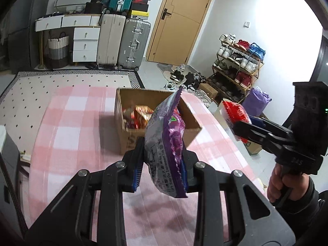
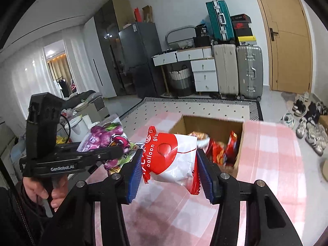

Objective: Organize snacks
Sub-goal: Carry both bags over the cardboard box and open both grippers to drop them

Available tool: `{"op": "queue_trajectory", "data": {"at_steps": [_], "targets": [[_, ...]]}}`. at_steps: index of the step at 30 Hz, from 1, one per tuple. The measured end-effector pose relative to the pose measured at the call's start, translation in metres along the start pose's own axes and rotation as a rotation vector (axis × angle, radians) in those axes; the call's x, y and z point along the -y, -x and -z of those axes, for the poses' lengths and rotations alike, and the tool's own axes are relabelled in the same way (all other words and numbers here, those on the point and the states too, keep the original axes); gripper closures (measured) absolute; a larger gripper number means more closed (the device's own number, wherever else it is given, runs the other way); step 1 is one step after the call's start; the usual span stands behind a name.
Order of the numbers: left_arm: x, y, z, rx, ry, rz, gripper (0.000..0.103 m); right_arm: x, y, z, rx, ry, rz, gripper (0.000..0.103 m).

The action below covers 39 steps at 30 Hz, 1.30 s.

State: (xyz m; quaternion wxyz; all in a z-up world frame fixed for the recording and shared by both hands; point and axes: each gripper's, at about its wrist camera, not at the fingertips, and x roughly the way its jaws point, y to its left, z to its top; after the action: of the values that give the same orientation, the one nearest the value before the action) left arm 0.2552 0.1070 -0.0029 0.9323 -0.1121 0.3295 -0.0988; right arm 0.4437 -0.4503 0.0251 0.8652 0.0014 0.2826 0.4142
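I hold one pair of tongs in each hand, and both are up in the air above the pink checked tablecloth (image 1: pixel 67 123). My left tongs (image 1: pixel 162 170) are pinching a purple snack bag (image 1: pixel 164 143). The blue pads (image 1: pixel 137 176) press on both sides of the bag, and the bag stands up tall between them. My right tongs (image 2: pixel 170 170) are pinching a red and white snack bag (image 2: pixel 174 157). Its blue pads (image 2: pixel 135 174) squeeze the bag from both sides too. The cardboard box (image 1: pixel 123 110) sits on the tablecloth with its top open. Inside the box I can see more snack packs (image 2: pixel 223 149), red and orange ones, a bit blurry. The purple snack bag is in front of the box and hides part of its near side. The red and white snack bag is near the box as well, just in front of its open top. In the left view, my right hand (image 1: pixel 276 182) grips the handle of the right tongs off to the side of the box. In the right view, my left hand (image 2: pixel 43 190) grips the other handle, on the far side from the box.
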Motion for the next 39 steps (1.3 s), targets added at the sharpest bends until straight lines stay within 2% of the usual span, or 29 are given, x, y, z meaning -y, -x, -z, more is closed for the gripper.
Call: {"op": "queue_trajectory", "data": {"at_steps": [2, 5, 8, 17, 24, 28, 39], "targets": [[0.001, -0.006, -0.014, -0.004, -0.009, -0.007, 0.077, 0.002, 0.003, -0.013, 0.009, 0.005, -0.006, 0.052], [0.005, -0.018, -0.033, 0.001, -0.058, -0.058, 0.077, 0.001, 0.004, -0.028, 0.018, 0.018, -0.002, 0.052], [0.005, -0.030, -0.047, -0.018, -0.047, -0.048, 0.077, 0.004, 0.005, -0.043, 0.027, 0.032, 0.001, 0.052], [0.023, -0.056, -0.089, -0.030, -0.108, -0.069, 0.077, 0.025, -0.005, -0.079, 0.025, 0.016, 0.029, 0.052], [0.031, -0.079, -0.119, -0.038, -0.123, -0.064, 0.077, 0.044, -0.028, -0.102, 0.004, 0.000, 0.040, 0.052], [0.033, -0.100, -0.126, -0.060, -0.125, -0.048, 0.077, 0.061, -0.051, -0.106, -0.018, -0.033, 0.048, 0.052], [0.025, -0.171, -0.135, -0.129, -0.111, -0.052, 0.077, 0.099, -0.105, -0.090, -0.076, -0.083, 0.054, 0.052]]}}
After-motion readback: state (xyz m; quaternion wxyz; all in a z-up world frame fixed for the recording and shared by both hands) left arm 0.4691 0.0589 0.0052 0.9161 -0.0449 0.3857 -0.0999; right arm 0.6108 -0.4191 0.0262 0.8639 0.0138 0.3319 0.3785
